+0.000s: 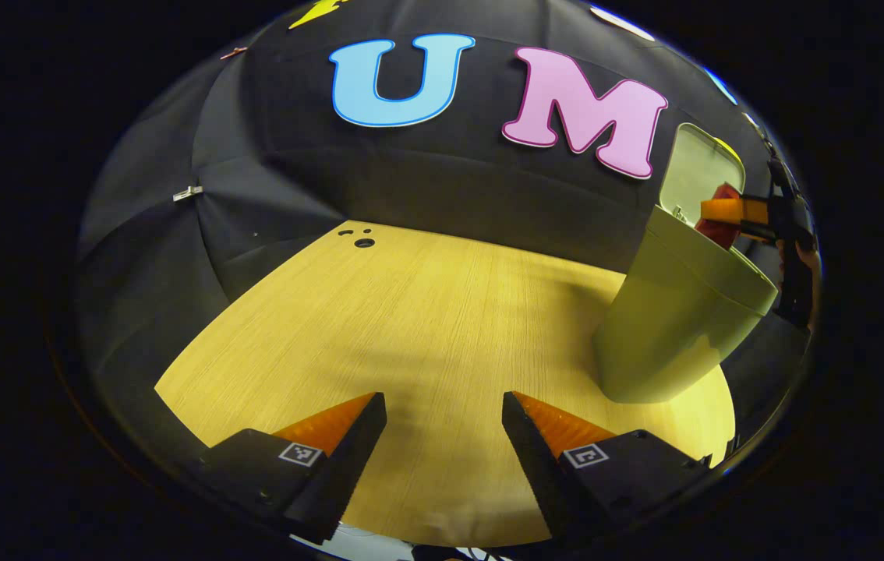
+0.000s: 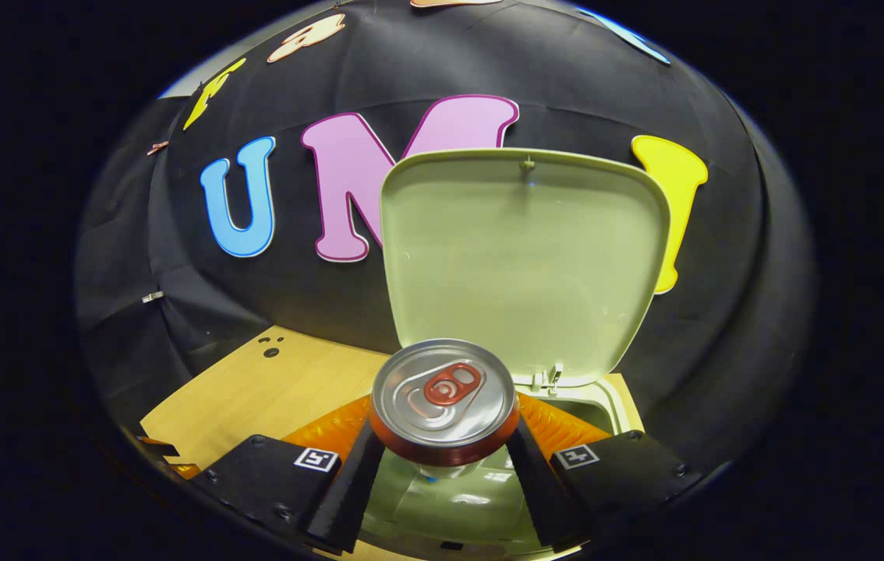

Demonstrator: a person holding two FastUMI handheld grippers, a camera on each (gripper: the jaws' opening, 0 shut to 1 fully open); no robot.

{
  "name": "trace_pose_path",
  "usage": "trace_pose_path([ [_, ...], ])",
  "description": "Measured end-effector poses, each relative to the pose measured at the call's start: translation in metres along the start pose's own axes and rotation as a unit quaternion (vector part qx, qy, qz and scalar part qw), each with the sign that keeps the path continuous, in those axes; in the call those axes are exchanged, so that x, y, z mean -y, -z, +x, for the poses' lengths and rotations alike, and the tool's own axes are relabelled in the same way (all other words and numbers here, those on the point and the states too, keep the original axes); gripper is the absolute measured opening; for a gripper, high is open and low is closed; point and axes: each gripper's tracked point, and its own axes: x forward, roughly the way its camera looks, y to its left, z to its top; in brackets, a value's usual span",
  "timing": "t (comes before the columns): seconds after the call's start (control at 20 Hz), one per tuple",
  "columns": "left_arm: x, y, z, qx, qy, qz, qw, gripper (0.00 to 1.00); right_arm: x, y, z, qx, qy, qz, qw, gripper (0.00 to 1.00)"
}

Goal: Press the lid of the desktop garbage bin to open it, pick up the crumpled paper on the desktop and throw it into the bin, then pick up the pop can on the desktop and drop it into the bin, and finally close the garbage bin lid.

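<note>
Gripping the red pop can [image 2: 444, 403] over the open bin [image 2: 481, 491], right gripper [image 2: 442, 444]; left gripper [image 1: 443, 425] gapes empty above the table [image 1: 426, 312].

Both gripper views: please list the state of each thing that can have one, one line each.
Green plastic desktop garbage bin: upright on the table.
Green bin lid: raised, open.
Red pop can: upright, held over the bin's opening.
Right gripper: shut on the can.
Left gripper: open, holding nothing.

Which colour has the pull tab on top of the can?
Red, on a silver top; the can shows best in the right gripper view.
</note>
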Motion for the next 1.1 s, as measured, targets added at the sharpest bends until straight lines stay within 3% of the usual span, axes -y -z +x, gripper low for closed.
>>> trace_pose_path([
  [0.1,0.007,-0.003,-0.002,0.005,0.007,-0.004,1.000,0.96,0.003,0.001,-0.002,0.003,0.005,-0.008,1.000,0.87],
  [0.25,0.008,-0.001,-0.007,0.008,0.016,0.014,1.000,0.96,0.002,-0.010,-0.013,0.021,0.013,-0.010,1.000,0.99],
  [0.7,-0.016,0.017,-0.030,0.006,0.027,0.005,1.000,0.96,-0.003,-0.070,-0.064,0.071,0.031,-0.017,0.997,0.98],
  [1.1,-0.043,0.028,-0.041,0.009,0.011,-0.010,1.000,0.96,-0.002,-0.149,-0.076,0.125,0.039,-0.029,0.991,0.98],
])
